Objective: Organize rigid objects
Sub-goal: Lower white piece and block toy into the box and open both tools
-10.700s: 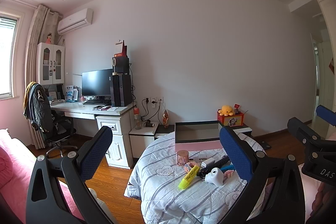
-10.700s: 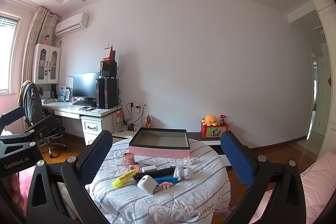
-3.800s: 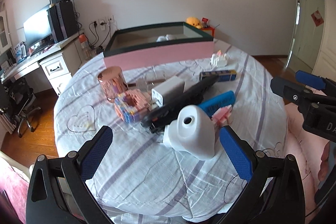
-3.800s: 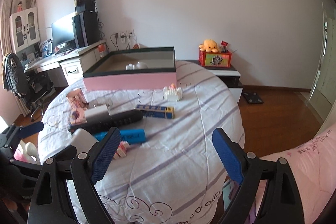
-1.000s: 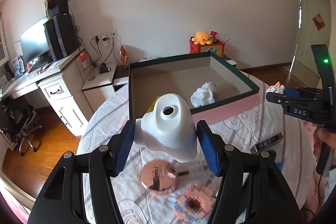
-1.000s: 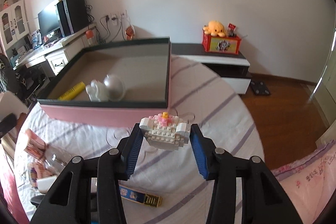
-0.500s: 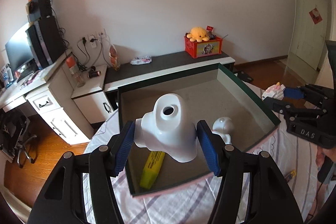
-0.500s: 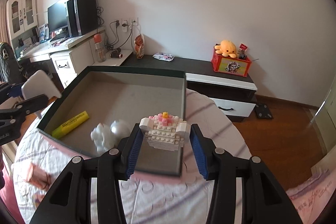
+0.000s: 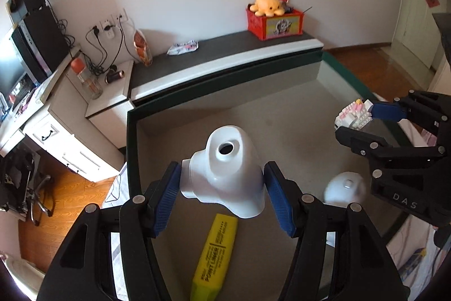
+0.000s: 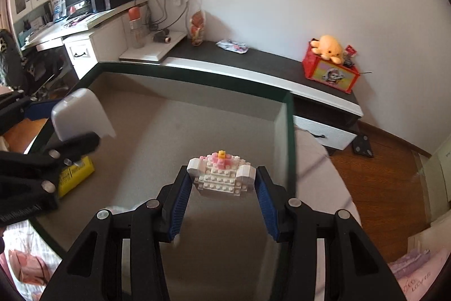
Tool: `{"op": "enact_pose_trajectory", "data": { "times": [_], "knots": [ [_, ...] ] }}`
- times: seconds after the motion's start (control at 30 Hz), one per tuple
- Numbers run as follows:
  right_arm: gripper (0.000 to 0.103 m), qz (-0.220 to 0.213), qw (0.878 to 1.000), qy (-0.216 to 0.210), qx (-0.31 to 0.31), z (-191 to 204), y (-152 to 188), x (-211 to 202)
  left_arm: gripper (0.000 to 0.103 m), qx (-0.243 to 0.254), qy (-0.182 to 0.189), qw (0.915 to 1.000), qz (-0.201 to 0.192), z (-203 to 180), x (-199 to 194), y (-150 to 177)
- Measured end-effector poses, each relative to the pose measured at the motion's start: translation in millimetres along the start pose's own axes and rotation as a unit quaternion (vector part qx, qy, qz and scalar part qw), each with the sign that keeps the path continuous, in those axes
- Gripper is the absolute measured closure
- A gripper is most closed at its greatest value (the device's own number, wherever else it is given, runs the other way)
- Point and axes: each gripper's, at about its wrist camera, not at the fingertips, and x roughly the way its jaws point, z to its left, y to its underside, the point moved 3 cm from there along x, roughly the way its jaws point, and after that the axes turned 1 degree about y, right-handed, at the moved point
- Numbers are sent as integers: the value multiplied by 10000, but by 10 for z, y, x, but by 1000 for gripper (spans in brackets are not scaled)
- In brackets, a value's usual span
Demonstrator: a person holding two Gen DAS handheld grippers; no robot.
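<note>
Left wrist view: the left gripper (image 9: pixel 222 192) is clenched on the white holder (image 9: pixel 225 168), its hole uppermost, held above the box (image 9: pixel 131 148) floor so that a release should drop it inside. The yellow highlighter (image 9: pixel 215 253) lies at 6 o'clock below it. At 3 o'clock, the right gripper (image 10: pixel 222 192) grasps the brick model (image 10: pixel 221 174) by its sides, level, above the box interior and near the right wall. Judged step: lower and release both.

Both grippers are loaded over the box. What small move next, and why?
Probably lower both and open: the left gripper clamps the white plastic piece and the right gripper the brick model, both above the box floor.
</note>
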Motion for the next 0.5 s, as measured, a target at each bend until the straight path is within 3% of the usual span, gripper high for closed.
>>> {"op": "enact_pose_trajectory", "data": {
  "times": [0.33, 0.4, 0.47, 0.5],
  "knots": [
    [55, 237, 9997, -107, -42, 46, -63, 256, 37, -142, -55, 9999, 37, 32, 137, 57],
    [46, 208, 9997, -145, -8, 42, -61, 238, 25, -184, -58, 9998, -39, 31, 86, 51],
    [26, 113, 9999, -109, 19, 42, -59, 194, 19, -191, -88, 9996, -173, 30, 6, 49],
    [25, 18, 9999, -120, 38, 49, -65, 158, 16, -191, -120, 9994, -270, 27, -64, 48]
  ]
}}
